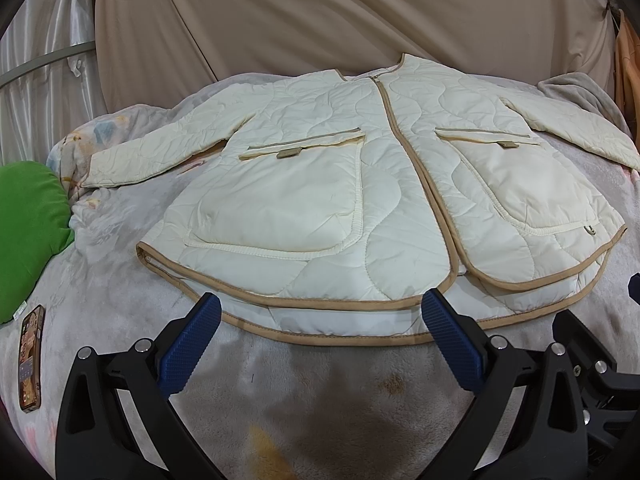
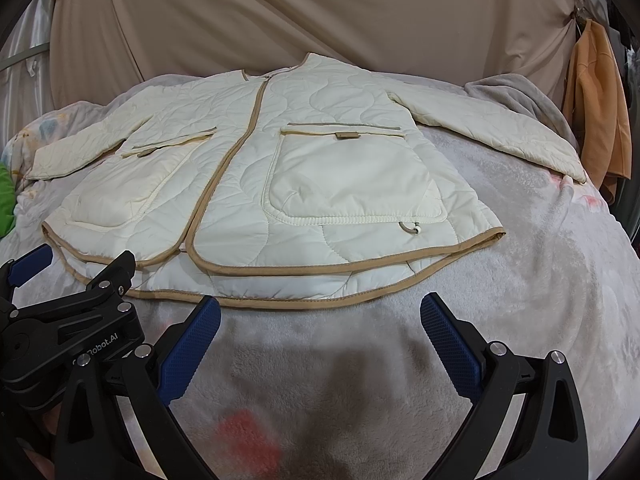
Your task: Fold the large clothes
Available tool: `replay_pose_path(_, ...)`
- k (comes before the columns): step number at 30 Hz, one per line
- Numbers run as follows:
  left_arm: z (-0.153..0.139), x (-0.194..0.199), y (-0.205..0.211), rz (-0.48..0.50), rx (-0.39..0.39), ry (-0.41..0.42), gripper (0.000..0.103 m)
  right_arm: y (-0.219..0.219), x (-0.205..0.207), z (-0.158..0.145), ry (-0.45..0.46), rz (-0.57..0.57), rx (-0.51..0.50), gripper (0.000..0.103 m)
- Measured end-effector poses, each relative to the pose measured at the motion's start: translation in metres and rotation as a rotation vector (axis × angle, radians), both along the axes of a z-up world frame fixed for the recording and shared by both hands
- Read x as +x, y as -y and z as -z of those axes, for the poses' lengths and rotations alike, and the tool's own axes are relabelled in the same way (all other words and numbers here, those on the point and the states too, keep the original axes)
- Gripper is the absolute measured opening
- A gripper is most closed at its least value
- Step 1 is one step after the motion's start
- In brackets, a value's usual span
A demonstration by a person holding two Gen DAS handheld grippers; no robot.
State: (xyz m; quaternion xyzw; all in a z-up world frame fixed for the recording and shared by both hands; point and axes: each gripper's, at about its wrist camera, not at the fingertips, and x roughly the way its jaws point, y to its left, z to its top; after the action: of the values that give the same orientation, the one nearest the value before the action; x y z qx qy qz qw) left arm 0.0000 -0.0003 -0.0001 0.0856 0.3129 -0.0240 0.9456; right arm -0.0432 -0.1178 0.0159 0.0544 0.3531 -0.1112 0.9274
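Observation:
A cream quilted jacket [image 1: 320,184] with tan trim lies flat and face up on the bed, zipped, both sleeves spread out to the sides; it also shows in the right wrist view [image 2: 280,176]. My left gripper [image 1: 320,312] is open and empty, hovering just in front of the jacket's lower hem near the middle. My right gripper [image 2: 320,312] is open and empty, just in front of the hem's right half. The left gripper's body [image 2: 68,320] shows at the left of the right wrist view.
A grey plush blanket [image 1: 320,392] covers the bed. A green pillow [image 1: 28,224] and a phone [image 1: 31,360] lie at the left. A beige curtain [image 1: 320,12] hangs behind. Orange clothing [image 2: 596,112] hangs at the far right.

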Motion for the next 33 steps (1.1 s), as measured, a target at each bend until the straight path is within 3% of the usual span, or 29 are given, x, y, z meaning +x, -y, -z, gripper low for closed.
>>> replay_pose_path(7,-0.001,0.001,-0.001,0.001,-0.006,-0.006,0.098,0.0,0.001,-0.002,-0.005,-0.009,0.012,0.098)
replay_pose_path(11,-0.015,0.013,-0.019,0.005,-0.056,-0.049,0.098,0.033,0.0,-0.024,0.019,0.016,0.044,0.098)
replay_pose_path(15,-0.035,0.032,-0.047,0.004,-0.108,-0.054,0.098,0.112,0.007,-0.049,0.061,0.102,0.088,0.098)
replay_pose_path(18,-0.049,0.057,-0.064,-0.005,-0.129,-0.051,0.098,0.189,0.029,-0.052,0.065,0.193,0.128,0.098)
replay_pose_path(25,-0.068,0.118,-0.091,-0.111,-0.106,0.003,0.098,0.372,0.086,-0.01,0.046,0.463,0.338,0.098)
replay_pose_path(28,-0.071,0.141,-0.098,-0.134,-0.13,0.001,0.098,0.433,0.091,0.007,0.088,0.591,0.445,0.098)
replay_pose_path(33,-0.069,0.175,-0.103,-0.152,-0.187,-0.044,0.098,0.498,0.092,0.029,0.17,0.726,0.598,0.096)
